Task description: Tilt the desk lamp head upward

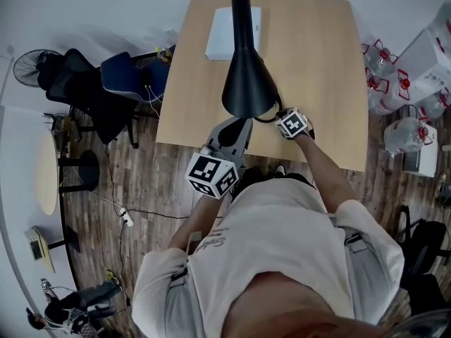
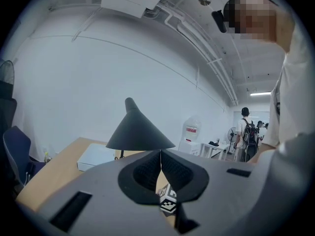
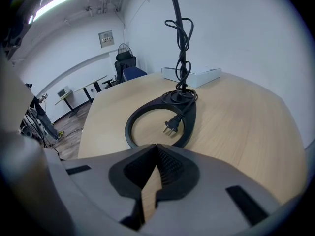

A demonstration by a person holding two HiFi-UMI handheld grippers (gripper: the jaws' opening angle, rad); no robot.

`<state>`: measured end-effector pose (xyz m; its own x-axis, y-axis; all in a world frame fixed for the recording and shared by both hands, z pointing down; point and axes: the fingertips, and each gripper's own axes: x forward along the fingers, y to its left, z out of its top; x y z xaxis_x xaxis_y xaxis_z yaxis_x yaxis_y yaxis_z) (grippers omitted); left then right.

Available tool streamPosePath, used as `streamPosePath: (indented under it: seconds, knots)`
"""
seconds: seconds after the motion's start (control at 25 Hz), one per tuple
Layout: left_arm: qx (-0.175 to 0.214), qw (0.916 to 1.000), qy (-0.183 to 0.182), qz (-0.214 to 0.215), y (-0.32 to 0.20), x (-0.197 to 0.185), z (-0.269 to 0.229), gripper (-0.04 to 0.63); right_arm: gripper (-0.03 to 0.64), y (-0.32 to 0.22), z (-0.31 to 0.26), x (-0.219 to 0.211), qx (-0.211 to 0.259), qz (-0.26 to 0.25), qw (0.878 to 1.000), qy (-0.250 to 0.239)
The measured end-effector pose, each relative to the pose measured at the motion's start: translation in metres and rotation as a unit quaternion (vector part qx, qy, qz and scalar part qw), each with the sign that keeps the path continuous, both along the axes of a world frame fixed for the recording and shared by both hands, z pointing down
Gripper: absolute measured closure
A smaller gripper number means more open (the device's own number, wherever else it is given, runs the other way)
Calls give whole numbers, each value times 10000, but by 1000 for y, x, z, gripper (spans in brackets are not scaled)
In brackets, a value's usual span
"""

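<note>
A black desk lamp stands on the wooden table (image 1: 317,55). Its cone-shaped head (image 1: 248,83) faces down toward the table's near edge. My left gripper (image 1: 239,124) sits just below and in front of the head, jaws shut with nothing between them. In the left gripper view the cone (image 2: 139,129) rises just beyond the shut fingertips (image 2: 160,154). My right gripper (image 1: 276,115) is low over the table, shut and empty. It points at the lamp's ring base (image 3: 160,122), where the plug (image 3: 171,127) lies. The cord (image 3: 181,48) is wound round the stem.
A flat white box (image 1: 232,30) lies at the table's far side behind the lamp. Office chairs (image 1: 106,83) and a fan (image 1: 32,65) stand left of the table. Water bottles (image 1: 394,83) are on the floor at right. A person (image 2: 244,132) stands far off.
</note>
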<state>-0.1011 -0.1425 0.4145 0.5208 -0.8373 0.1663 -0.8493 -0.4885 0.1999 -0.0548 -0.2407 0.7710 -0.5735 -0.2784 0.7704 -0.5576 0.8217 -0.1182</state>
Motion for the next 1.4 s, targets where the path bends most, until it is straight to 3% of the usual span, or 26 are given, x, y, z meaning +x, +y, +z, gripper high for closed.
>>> streamPosePath:
  seconds: [0.36, 0.64, 0.96, 1.4]
  knots:
    - [-13, 10000, 63, -55, 7, -1, -33, 580, 621, 0, -2, -2, -36, 91, 9999, -27]
    - [223, 9997, 123, -25, 7, 0, -58, 580, 621, -1, -1, -3, -20, 85, 10000, 39]
    - [368, 9973, 636, -22, -1, -7, -94, 580, 621, 1, 0, -2, -169, 113, 9998, 12]
    - [667, 9958, 604, 146, -8, -1, -126, 580, 621, 0, -1, -4, -49, -3, 9999, 93]
